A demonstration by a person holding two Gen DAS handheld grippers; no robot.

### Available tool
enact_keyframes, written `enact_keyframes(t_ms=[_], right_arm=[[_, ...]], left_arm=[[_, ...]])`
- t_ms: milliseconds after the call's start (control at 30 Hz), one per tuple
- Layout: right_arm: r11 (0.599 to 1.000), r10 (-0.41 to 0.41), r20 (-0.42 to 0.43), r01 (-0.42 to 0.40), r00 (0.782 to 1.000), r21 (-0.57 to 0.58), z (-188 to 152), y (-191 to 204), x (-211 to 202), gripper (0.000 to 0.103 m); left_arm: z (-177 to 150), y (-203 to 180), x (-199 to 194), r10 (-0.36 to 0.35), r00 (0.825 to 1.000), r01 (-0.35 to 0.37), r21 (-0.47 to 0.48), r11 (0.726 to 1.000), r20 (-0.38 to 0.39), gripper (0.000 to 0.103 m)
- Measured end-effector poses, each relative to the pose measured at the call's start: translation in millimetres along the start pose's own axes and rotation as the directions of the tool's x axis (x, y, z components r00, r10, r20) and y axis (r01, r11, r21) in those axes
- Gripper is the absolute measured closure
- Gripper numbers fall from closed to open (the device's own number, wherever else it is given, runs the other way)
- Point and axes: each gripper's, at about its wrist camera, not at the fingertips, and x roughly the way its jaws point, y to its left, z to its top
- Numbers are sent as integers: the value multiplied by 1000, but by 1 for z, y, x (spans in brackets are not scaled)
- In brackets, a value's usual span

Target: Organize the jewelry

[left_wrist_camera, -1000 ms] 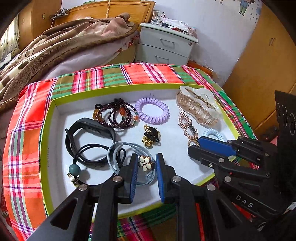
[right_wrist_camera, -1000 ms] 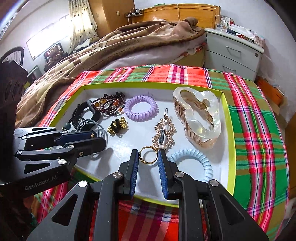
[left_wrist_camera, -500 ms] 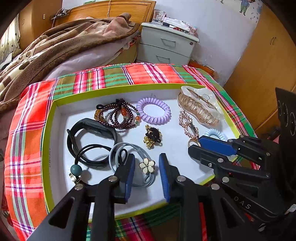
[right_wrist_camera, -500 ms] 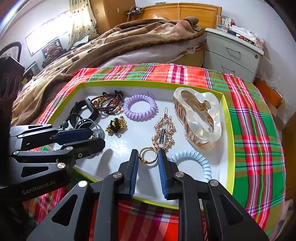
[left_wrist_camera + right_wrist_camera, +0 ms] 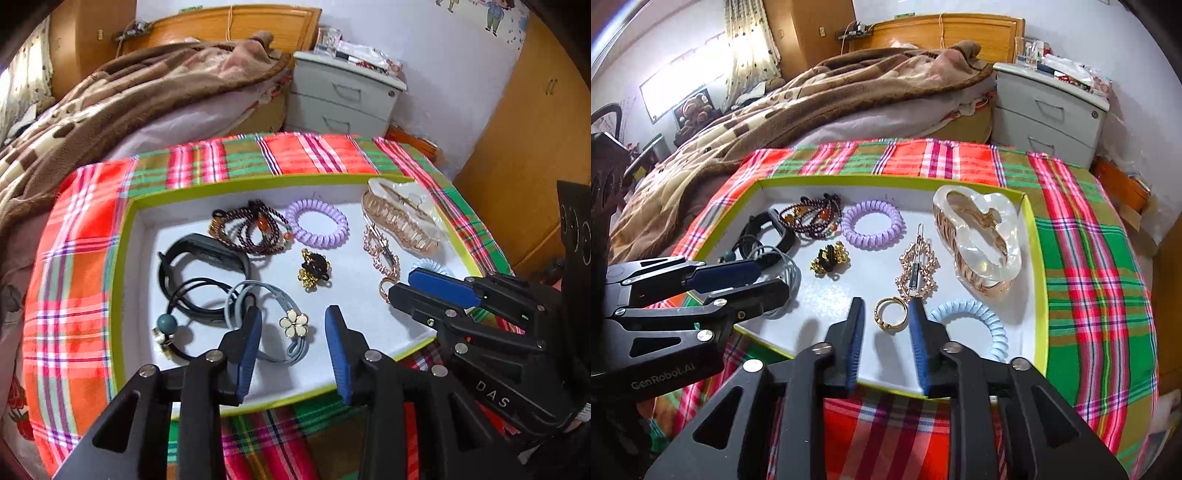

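Your tray (image 5: pixel 1036 258) sits on the table (image 5: pixel 1089 229), the bed (image 5: pixel 831 99) behind it. In the tray, the hair claw (image 5: pixel 979 236) fills the far right corner, the ring (image 5: pixel 891 315) lies by the near edge, and the beaded bracelet (image 5: pixel 810 216) lies along the far edge.

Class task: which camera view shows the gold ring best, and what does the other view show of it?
The right wrist view: the ring lies whole in the tray, between the open right claw's fingers. The left wrist view shows only a sliver beside the right claw.
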Motion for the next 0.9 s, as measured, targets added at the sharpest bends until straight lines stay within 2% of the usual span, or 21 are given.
enact_keyframes(t_ms=[100,233,333,433,533,800,900], right_arm=[[1000,-10,31,9,999,14,-3,1,-10,68],[998,-44,72,41,996,41,-9,3,-25,68],[996,-70,103,65,992,53,-16,8,-36,68],[996,-81,133,73,988,60,-23,15,-48,68],[996,-72,150,63,986,63,-31,22,-58,68],[994,-91,160,80,983,73,-50,33,-70,68],[994,-88,159,76,983,81,-56,34,-72,68]], left_arm=[[-2,-1,-10,20,1000,-20,-8,1000,19,60],[-10,-2,-24,87,995,-86,-23,996,56,59],[-18,-1,-35,94,993,-91,-33,995,75,59],[-28,-1,-44,158,982,-154,-47,987,107,59],[-38,-3,-48,206,973,-201,-59,978,105,59],[-57,-10,-57,236,966,-229,-73,971,105,59],[-62,-9,-60,225,969,-215,-98,972,101,59]])
